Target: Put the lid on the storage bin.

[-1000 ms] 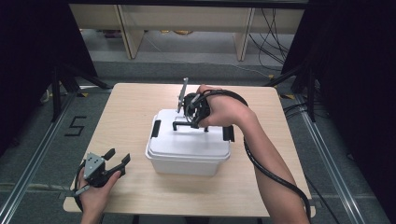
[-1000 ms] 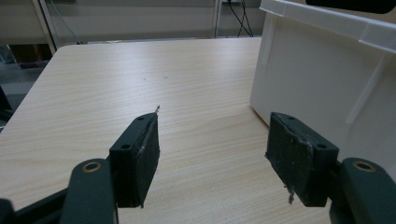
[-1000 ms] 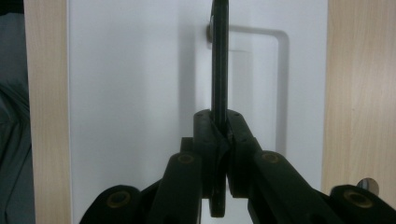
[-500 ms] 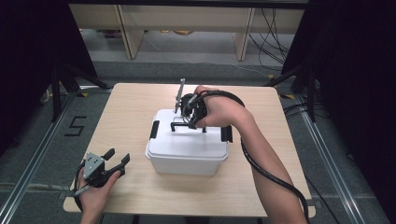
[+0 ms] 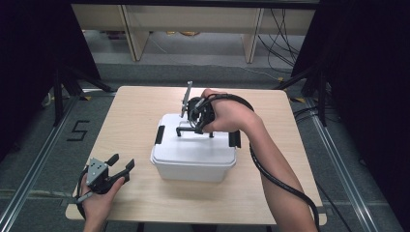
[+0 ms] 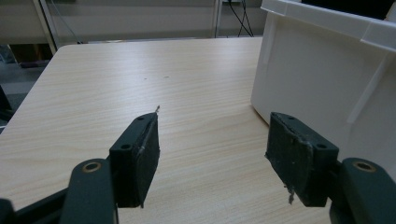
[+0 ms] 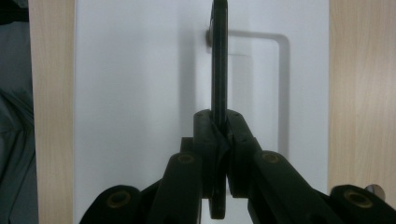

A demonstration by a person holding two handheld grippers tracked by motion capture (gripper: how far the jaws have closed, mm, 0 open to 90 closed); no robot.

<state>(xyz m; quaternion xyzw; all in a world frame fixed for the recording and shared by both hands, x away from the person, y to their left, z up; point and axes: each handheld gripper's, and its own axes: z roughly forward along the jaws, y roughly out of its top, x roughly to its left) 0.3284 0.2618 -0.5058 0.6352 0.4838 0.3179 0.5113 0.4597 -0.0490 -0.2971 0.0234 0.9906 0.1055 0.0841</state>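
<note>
A white lidded box (image 5: 193,162) sits mid-table, its black carry handle (image 5: 194,130) standing upright on the lid. My right gripper (image 5: 197,126) points down from above and is shut on that handle. In the right gripper view the jaws (image 7: 220,126) pinch the thin black handle bar (image 7: 219,60) over the white lid (image 7: 140,93). My left gripper (image 5: 122,164) rests in a hand near the table's front left corner, open and holding nothing. In the left gripper view its pads (image 6: 217,158) stand wide apart, with the box wall (image 6: 322,74) just to the right.
Black latches (image 5: 159,135) (image 5: 235,139) clip the lid at both ends. The wooden table (image 5: 135,108) has bare surface to the left of and behind the box. The right gripper's cable (image 5: 280,179) trails along the forearm. Shelving and floor cables lie beyond the far edge.
</note>
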